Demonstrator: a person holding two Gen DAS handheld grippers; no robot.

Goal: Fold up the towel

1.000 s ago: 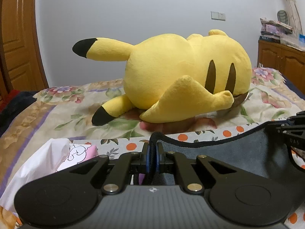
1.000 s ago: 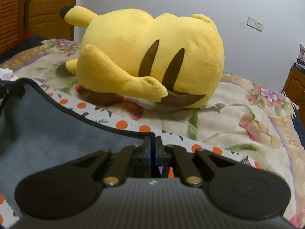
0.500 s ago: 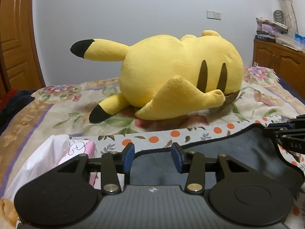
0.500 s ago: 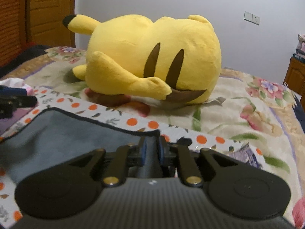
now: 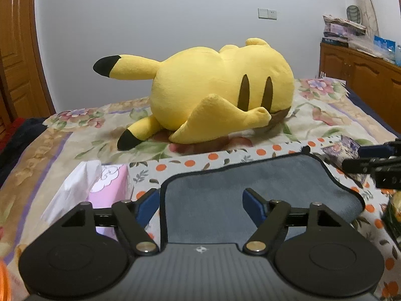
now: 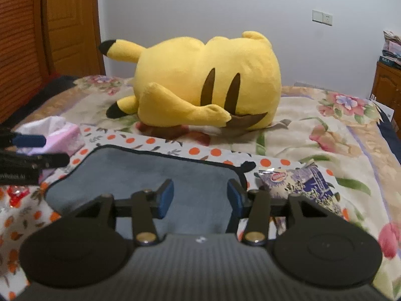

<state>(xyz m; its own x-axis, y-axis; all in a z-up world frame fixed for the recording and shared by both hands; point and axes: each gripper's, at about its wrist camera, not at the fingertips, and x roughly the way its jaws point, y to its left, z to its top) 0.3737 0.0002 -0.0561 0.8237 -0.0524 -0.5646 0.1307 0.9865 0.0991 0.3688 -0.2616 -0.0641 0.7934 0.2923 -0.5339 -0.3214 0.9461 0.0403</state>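
Grey towel [image 5: 250,195] lies flat on a dotted cloth [image 5: 225,158], nearest both cameras. Left gripper [image 5: 200,204] and right gripper [image 6: 199,195] hover over its near part, jaws apart, holding nothing. A pink tissue box [image 6: 62,135] sits left, a snack packet [image 6: 300,183] right. Farther off, a yellow plush toy [image 5: 220,92] rests on the floral bedspread [image 6: 313,130].

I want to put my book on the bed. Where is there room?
Free: the flowered bedspread right of the yellow plush, beyond the snack packet. Crowded: near the gray towel, tissue box and both grippers.
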